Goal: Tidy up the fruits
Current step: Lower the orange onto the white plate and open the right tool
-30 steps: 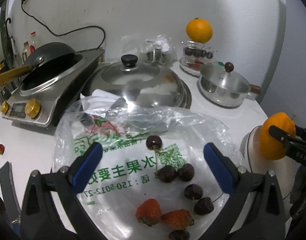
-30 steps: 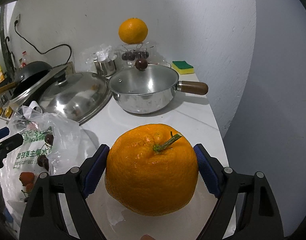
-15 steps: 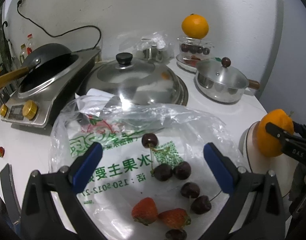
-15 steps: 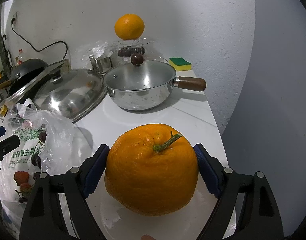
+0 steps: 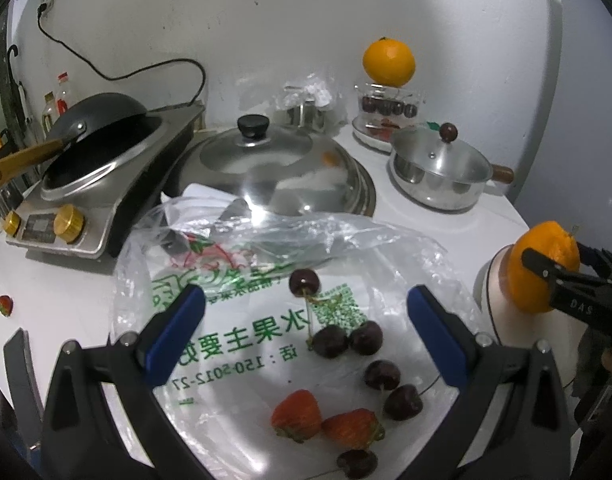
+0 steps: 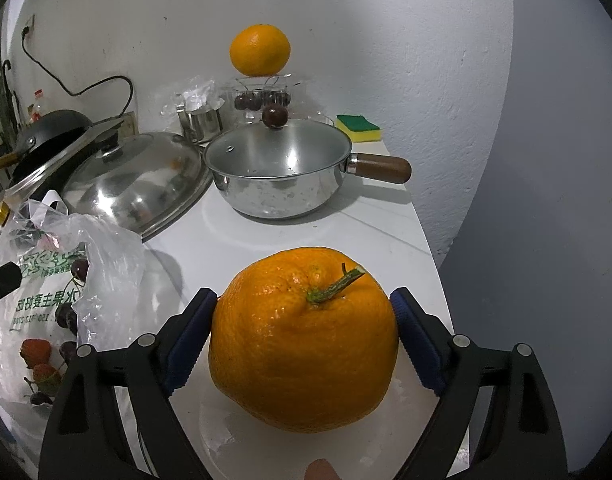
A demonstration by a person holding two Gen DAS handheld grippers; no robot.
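My right gripper (image 6: 304,336) is shut on a large orange (image 6: 304,340) with a green stem, just over a white plate (image 6: 346,452); the orange also shows in the left wrist view (image 5: 544,266). My left gripper (image 5: 306,328) is open and empty above a clear plastic bag (image 5: 234,320) that carries several dark cherries (image 5: 332,340) and two strawberries (image 5: 296,414). A second orange (image 6: 260,50) sits on top of a clear tiered stand holding cherries (image 6: 262,100) at the back.
A lidded steel saucepan (image 6: 280,176) with a wooden handle, a large domed steel lid (image 5: 266,164), a black wok (image 5: 94,136) on a cooker, a lone strawberry (image 5: 4,305) at the left, a sponge (image 6: 358,126). The counter edge runs at the right.
Both wrist views have drawn back and up a little, so the pots and far orange look smaller. The right gripper still holds the orange; the left stays open.
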